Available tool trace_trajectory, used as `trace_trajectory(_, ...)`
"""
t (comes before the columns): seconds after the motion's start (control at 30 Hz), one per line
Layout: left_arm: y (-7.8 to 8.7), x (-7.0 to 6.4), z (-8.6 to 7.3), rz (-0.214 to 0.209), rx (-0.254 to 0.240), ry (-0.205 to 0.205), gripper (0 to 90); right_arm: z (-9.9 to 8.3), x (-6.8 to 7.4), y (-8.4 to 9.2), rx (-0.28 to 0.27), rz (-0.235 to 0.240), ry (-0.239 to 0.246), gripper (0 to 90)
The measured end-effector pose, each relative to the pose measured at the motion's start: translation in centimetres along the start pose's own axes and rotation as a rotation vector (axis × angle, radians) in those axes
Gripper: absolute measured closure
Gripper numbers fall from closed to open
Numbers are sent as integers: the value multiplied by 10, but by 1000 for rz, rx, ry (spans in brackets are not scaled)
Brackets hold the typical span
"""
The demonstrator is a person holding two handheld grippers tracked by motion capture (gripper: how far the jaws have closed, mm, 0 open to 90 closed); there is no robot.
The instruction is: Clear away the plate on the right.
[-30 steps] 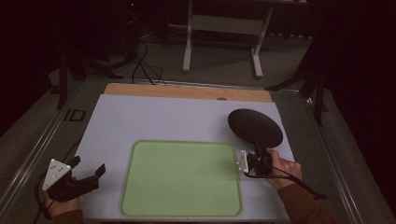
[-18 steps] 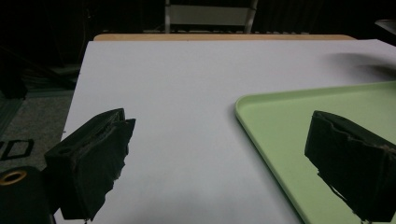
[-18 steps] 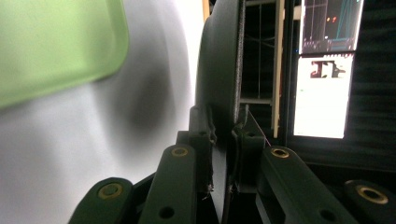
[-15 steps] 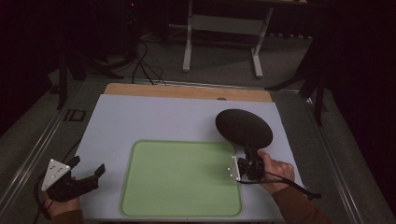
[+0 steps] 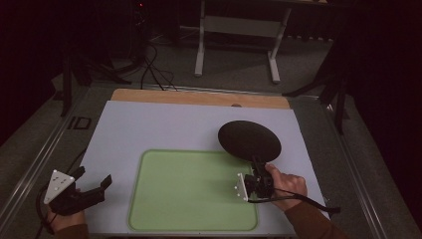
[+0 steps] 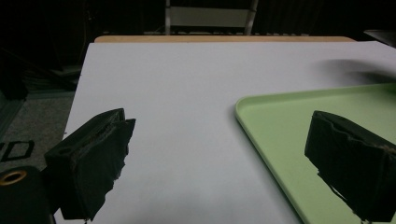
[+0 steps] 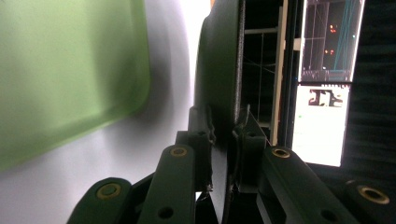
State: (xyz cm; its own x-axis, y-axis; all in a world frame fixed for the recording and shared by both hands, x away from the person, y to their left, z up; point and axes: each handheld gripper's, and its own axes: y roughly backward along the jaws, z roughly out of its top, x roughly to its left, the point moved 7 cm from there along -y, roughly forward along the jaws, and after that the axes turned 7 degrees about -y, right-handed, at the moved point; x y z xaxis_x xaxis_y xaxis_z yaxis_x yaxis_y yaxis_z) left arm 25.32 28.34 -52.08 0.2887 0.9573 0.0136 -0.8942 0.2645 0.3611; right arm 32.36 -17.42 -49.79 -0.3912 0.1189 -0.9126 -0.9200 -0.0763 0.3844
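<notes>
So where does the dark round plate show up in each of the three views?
High view: dark plate, right of centre, gripped at its near edge by the right gripper.
Left gripper view: a dark blur at the far right.
Right gripper view: edge-on, centre.
Shared landmark: green tray.

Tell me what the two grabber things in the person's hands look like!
Both are black, each with two chunky black jaws. The left gripper carries a pale grey three-cornered plate with small dots on top. The right gripper has a small white plate with dark dots on its side, and a black cable trails from it. Round brass-coloured rivets sit in its arms. The person wears brown sleeves.
</notes>
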Motion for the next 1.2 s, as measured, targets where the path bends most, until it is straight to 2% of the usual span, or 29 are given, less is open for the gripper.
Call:
trace_trajectory(0.47, 0, 0, 1, 2, -1, 0, 63, 20, 13, 11, -57, 23, 30, 797)
trace_trajectory(1.2, 0, 0, 1, 0, 0, -4, 63, 54, 29, 36, -170, 26, 78, 794)
